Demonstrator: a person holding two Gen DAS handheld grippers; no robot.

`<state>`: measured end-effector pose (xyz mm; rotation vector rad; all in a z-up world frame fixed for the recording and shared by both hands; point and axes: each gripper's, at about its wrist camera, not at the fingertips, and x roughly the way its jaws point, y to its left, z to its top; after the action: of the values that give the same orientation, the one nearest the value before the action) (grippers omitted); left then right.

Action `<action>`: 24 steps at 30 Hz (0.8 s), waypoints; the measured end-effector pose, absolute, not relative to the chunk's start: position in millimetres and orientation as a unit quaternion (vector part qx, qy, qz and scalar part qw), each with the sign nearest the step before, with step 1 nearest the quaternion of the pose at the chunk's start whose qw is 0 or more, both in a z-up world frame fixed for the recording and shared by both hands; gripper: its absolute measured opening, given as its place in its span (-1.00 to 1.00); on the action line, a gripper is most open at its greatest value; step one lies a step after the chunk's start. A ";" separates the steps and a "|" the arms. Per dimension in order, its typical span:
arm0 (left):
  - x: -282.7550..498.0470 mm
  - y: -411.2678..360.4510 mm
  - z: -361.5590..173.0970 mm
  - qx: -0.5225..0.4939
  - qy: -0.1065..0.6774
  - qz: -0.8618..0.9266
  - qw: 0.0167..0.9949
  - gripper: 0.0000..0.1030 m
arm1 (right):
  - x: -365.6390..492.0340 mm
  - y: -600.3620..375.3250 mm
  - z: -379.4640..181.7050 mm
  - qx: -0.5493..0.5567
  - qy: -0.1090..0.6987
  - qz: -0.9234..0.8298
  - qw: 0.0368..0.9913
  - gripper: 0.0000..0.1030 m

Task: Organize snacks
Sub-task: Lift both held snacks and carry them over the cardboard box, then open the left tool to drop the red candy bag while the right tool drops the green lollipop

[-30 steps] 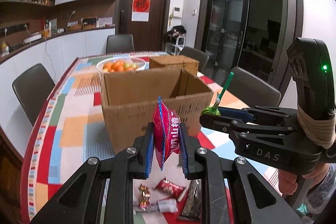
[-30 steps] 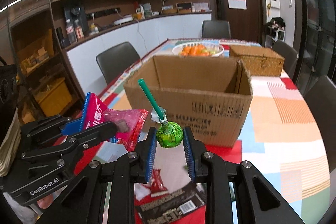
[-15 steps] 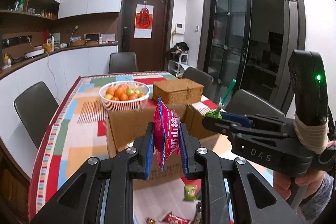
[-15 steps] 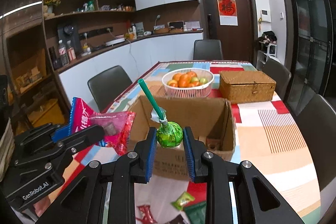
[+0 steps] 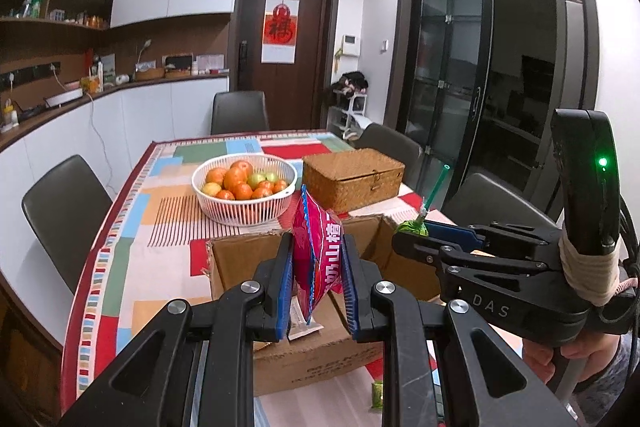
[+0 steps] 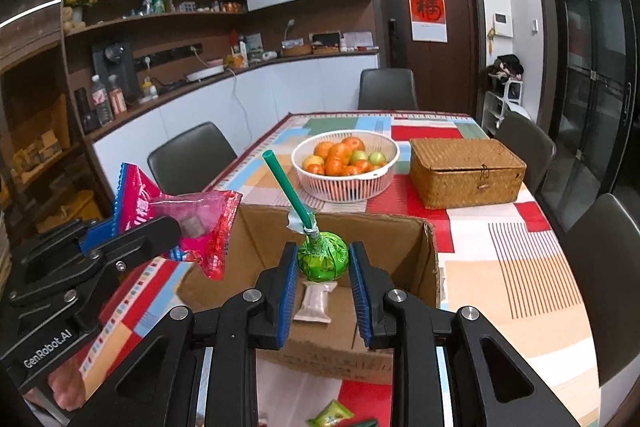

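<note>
While both grippers hang side by side above the open cardboard box (image 6: pixel 340 227), we note each one loaded. Our left gripper (image 5: pixel 316 277) has its blue pads pressed narrow on a pink-red snack packet (image 5: pixel 318 255), held edge-up over the box's near wall. Our right gripper (image 6: pixel 323 277) is clamped on a lollipop (image 6: pixel 323 255) in green foil, its green stick tilting up to the left. Inside the box we see one pale small packet (image 6: pixel 314 303) lying on the bottom. Beyond the box on the patchwork tablecloth (image 6: pixel 516 267) stand a white basket of fruit (image 6: pixel 346 163) and, just to its right, a closed wicker box (image 6: pixel 466 171). A green-wrapped sweet (image 6: pixel 330 415) lies on the table in front of the box
</note>
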<state>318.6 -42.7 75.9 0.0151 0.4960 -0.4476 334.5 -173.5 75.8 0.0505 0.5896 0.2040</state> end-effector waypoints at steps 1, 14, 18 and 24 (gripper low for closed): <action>323.5 -43.2 73.3 0.007 0.249 -0.218 0.944 -0.57 | 339.7 -173.8 73.0 0.024 0.297 0.099 0.949 -0.49; 339.2 -47.4 56.7 0.037 0.269 -0.180 0.945 -0.13 | 370.2 -175.0 47.9 0.022 0.337 0.077 0.938 -0.25; 319.2 -40.3 59.9 0.049 0.257 -0.164 0.951 -0.04 | 352.5 -172.3 51.9 0.015 0.319 0.082 0.944 -0.25; 279.0 -36.3 63.2 0.087 0.238 -0.160 0.954 -0.04 | 309.5 -160.5 61.5 0.000 0.286 0.103 0.953 -0.25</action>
<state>279.0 -36.3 63.2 0.1761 0.4827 -0.3255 309.5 -160.5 61.5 -0.0005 0.5820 0.2092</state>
